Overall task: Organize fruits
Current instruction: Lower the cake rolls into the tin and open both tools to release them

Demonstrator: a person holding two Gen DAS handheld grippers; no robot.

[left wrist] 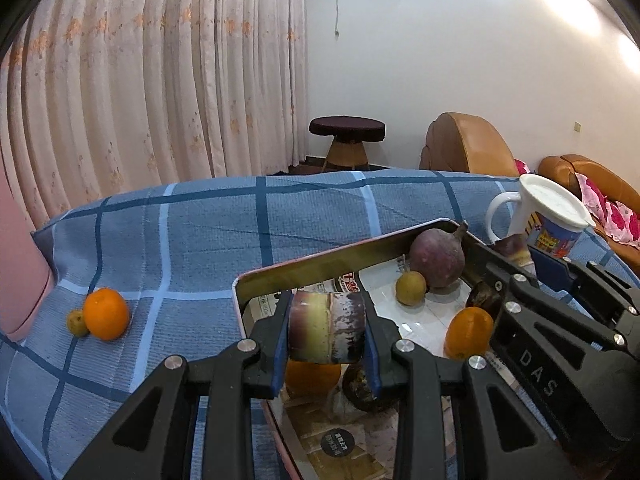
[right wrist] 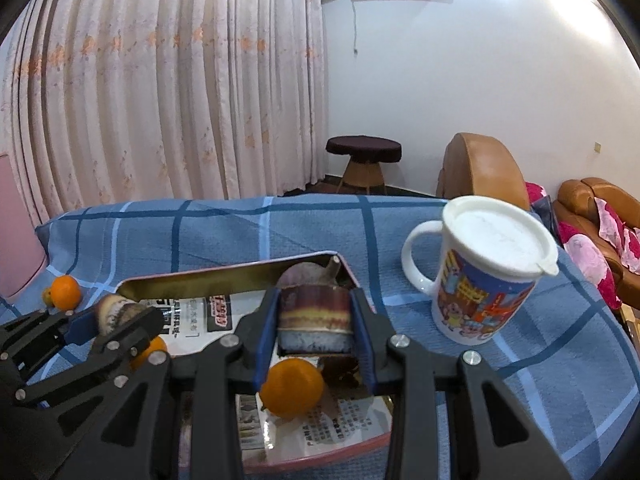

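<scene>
Purple cane pieces pinched over the tin

Blue checked cloth (left wrist: 200, 232) is spread over the bench. A sugarcane piece (left wrist: 327, 327) is pinched between the jaws of the left gripper (left wrist: 326, 354), held above the metal tray (left wrist: 304, 270). A second cane piece (right wrist: 315, 318) is pinched by the right gripper (right wrist: 316, 344) over the same tray. Inside the tray an orange (left wrist: 468, 332), a small brown fruit (left wrist: 411, 288) and a purple round fruit (left wrist: 437, 258) are seen. Another orange (left wrist: 106, 314) is left on the cloth, touching a small fruit. A lidded mug (right wrist: 484, 272) stands beside the tray.

Right hand-held gripper (right wrist: 316, 322) clamping sugarcane piece (right wrist: 315, 316) above tray (right wrist: 200, 278), lidded mug (right wrist: 480, 272) beside
</scene>
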